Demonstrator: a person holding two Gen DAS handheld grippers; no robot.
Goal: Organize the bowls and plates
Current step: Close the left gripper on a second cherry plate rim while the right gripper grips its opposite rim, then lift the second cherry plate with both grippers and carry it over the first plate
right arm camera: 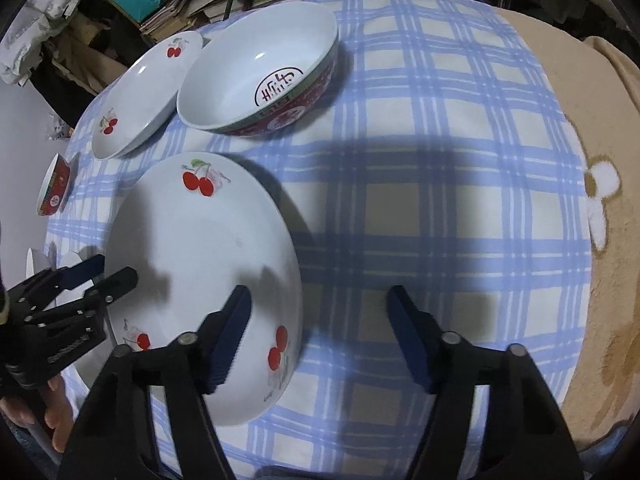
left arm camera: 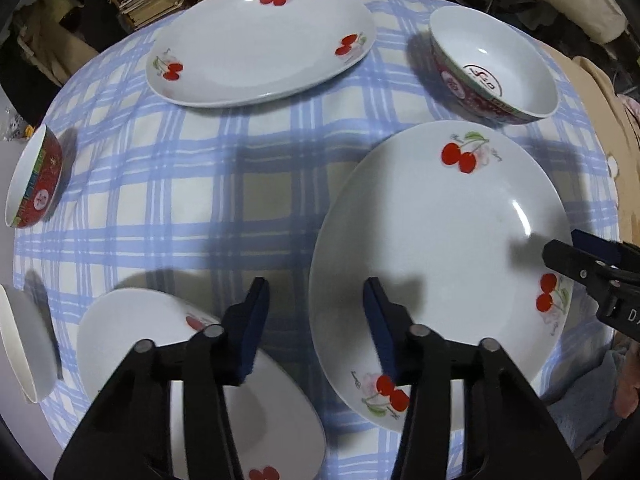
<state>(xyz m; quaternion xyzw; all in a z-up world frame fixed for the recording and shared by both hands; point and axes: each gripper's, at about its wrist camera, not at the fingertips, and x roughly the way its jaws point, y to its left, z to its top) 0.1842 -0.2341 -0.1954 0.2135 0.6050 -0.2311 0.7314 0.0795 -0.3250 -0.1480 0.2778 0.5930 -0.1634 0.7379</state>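
Straddling plate (right arm camera: 192,264) rim: right hand-held gripper (right arm camera: 318,300)

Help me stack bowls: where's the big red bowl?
The big red bowl sits at the far side of the table in the right wrist view, between two cherry plates.

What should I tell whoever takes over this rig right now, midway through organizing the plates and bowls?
Left gripper: jaws open, astride the left rim of the near cherry plate, not clamped.
Right gripper: jaws open, astride that plate's right rim, not clamped.
Things: the far cherry plate and third cherry plate lie apart on the checked cloth. The large red bowl sits beyond the near plate, and the small red bowl at the cloth's edge.
Done: nothing stacked yet.
Left: probably grip and lift the near plate, stack the plates, group the bowls.
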